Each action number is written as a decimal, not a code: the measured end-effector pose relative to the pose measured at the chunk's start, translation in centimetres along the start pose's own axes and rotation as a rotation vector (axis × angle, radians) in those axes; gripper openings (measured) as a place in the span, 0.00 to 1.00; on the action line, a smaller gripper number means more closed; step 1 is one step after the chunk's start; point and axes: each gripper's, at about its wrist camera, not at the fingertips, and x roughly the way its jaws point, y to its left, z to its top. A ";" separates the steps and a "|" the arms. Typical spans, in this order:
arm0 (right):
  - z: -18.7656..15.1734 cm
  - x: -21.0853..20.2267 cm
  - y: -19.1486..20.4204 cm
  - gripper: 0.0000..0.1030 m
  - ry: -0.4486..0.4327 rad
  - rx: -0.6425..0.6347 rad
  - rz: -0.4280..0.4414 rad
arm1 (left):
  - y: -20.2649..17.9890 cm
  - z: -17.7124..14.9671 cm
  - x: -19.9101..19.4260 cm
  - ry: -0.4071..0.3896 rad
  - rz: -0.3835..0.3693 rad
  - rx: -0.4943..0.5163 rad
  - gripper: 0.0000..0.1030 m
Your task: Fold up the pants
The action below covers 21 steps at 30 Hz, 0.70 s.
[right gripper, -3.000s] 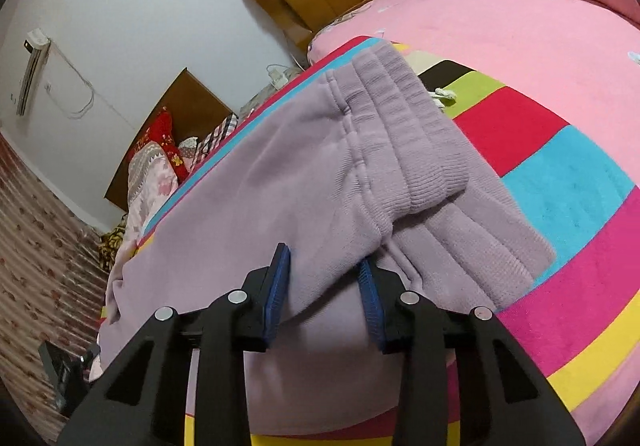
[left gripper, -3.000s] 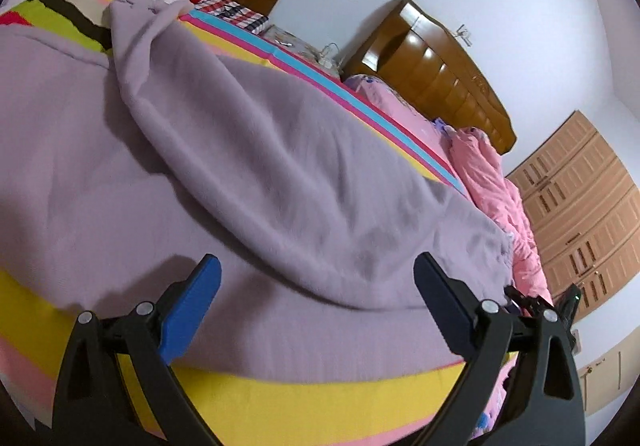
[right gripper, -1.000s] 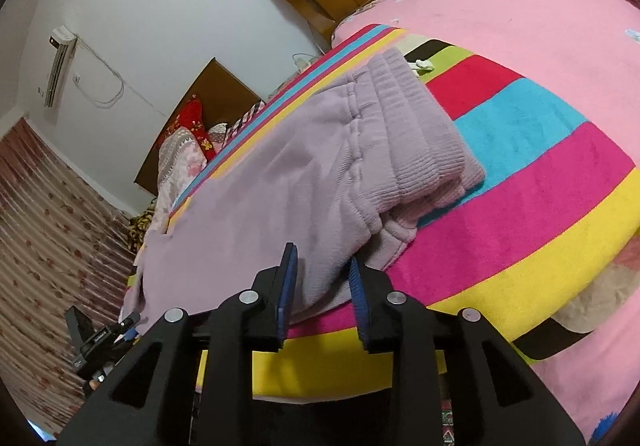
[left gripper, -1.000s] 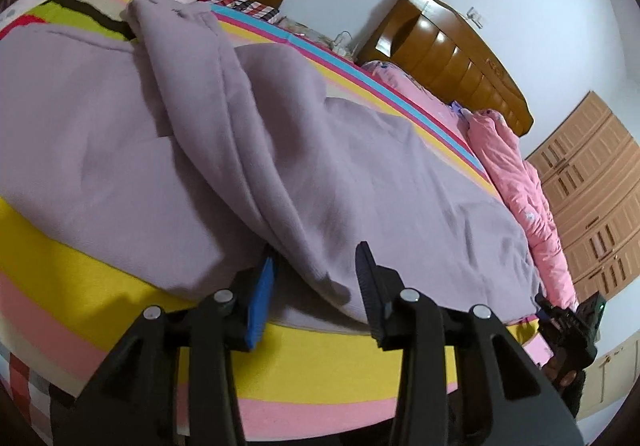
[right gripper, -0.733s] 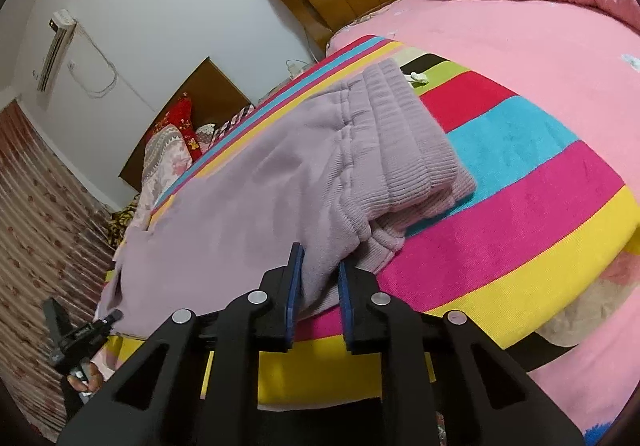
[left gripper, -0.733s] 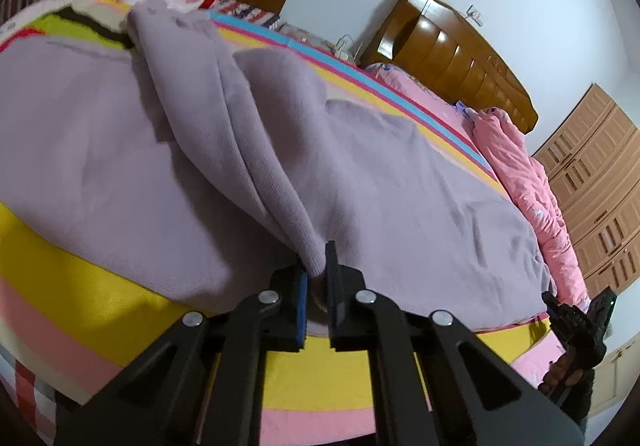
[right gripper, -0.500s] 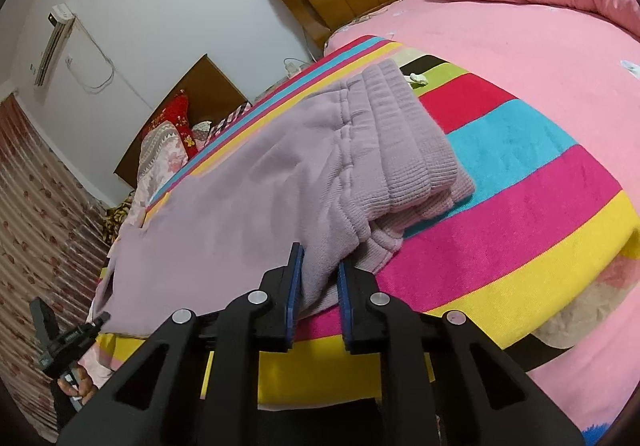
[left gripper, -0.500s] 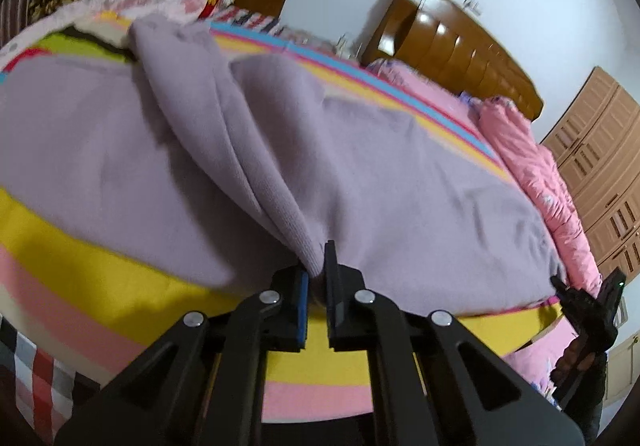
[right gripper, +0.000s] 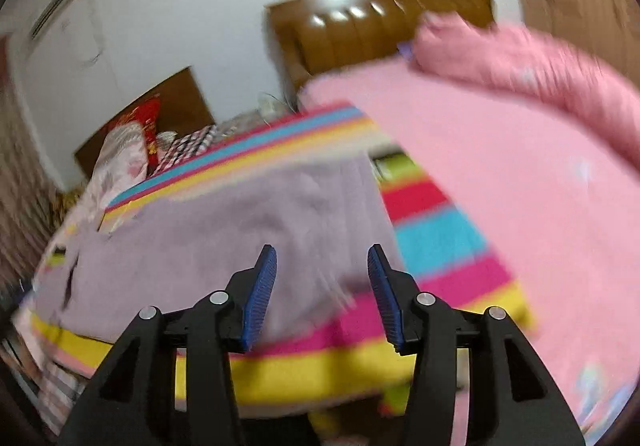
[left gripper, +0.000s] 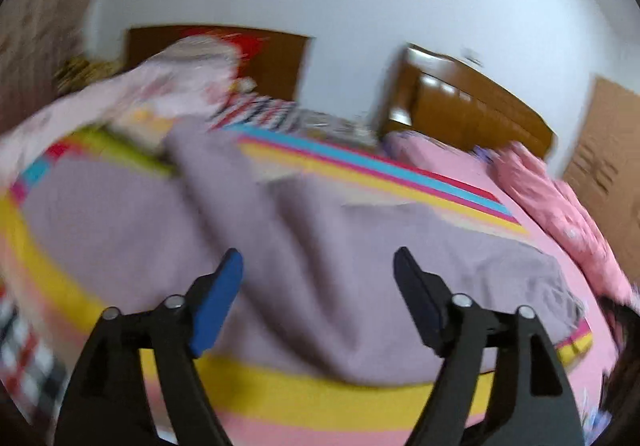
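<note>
Left wrist view, blurred: left tongs [left gripper: 318,266] spread wide, jaws just been opening, nothing pinched; lilac cloth lies below and beyond the tips, not between pads. Pants [left gripper: 320,246] spread across the striped blanket [left gripper: 304,394] on the bed, one thick fold running from far left toward the near edge. Wooden headboard [left gripper: 472,113] far right, pink quilt [left gripper: 560,213] at right.

Right wrist view, also blurred: right tongs [right gripper: 322,266] part open, jaws likewise just been opening, empty. Pants lie flat under them, their right end meeting the red and cyan stripes.

Judgement: both tongs released, so a fold looks just laid down; next grab not begun. To do it well: check the edges line up before regrasping, pinch both layers at the outer corners, not the top layer alone, lift both ends level, carry over slowly so the loose ridge does not drag. Risk: cloth bunching along that ridge.
</note>
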 end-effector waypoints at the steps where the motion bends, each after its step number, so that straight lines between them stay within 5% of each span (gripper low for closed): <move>1: 1.3 0.4 1.7 0.61 -0.009 -0.063 0.029 | -1.1 0.9 0.8 0.023 -0.016 0.045 0.85; 3: 3.1 2.3 5.4 0.80 0.015 -0.189 0.070 | -4.4 3.0 4.1 0.114 -0.076 0.135 0.87; 6: 5.0 7.2 10.7 0.83 0.095 -0.370 0.125 | -8.2 4.1 10.2 0.254 -0.128 0.200 0.87; 10: 6.4 15.6 13.5 0.83 0.279 -0.427 0.082 | -11.2 3.8 18.0 0.447 -0.085 0.264 0.87; 13: 6.1 20.0 11.6 0.84 0.394 -0.426 -0.018 | -10.6 2.0 22.1 0.554 0.035 0.272 0.87; 15: 5.0 21.6 8.7 0.86 0.463 -0.417 -0.047 | -9.5 1.1 22.8 0.525 0.043 0.276 0.94; 16: 4.9 21.4 7.5 0.86 0.447 -0.379 0.006 | -9.3 0.9 22.6 0.510 0.042 0.291 0.99; 21: 4.8 20.2 5.9 0.86 0.427 -0.387 0.012 | -8.3 0.6 21.9 0.453 0.011 0.287 0.99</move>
